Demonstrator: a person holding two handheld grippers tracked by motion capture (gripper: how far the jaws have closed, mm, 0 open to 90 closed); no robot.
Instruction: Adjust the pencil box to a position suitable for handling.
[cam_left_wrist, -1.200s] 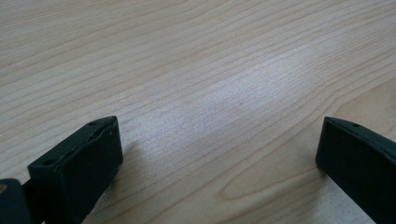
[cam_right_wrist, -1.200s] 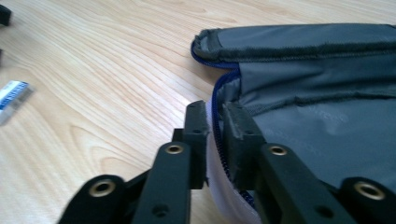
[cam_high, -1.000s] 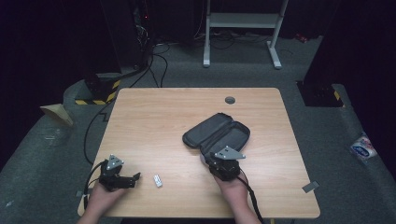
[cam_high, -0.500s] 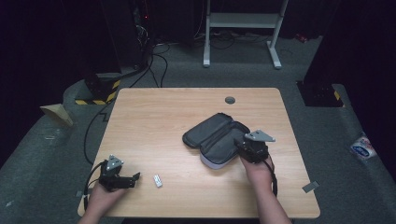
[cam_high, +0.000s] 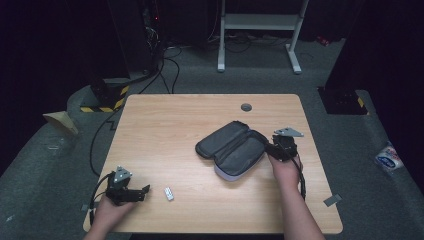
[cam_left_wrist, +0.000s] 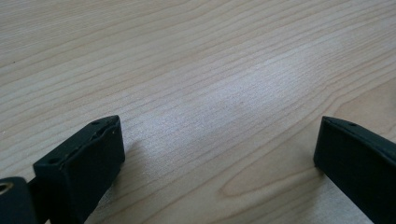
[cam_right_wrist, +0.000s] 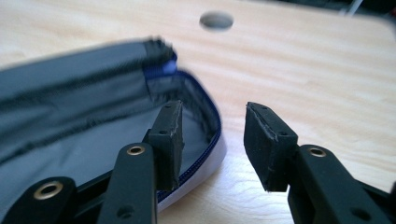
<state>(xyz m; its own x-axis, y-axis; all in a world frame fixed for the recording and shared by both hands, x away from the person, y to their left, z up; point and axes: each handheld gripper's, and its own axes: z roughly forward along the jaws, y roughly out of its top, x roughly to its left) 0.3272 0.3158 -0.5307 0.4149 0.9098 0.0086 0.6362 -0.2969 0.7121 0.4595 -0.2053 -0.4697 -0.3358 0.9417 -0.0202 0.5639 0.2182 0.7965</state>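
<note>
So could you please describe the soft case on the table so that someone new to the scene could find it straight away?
Start at the wooden table and look right of its middle. The dark grey zip case lies open there, beside the right gripper. Unlike the small white item near the front edge, it is large, soft and blue-trimmed with a pale outer edge.

Around the open case (cam_high: 234, 148) the table (cam_high: 165, 125) lies bare on its far and left sides, giving free passage. Near the table's front edge, left of the case and well apart from it, a small white stick (cam_high: 169, 193) lies in the way. A round hole (cam_high: 246, 107) sits beyond the case.
</note>
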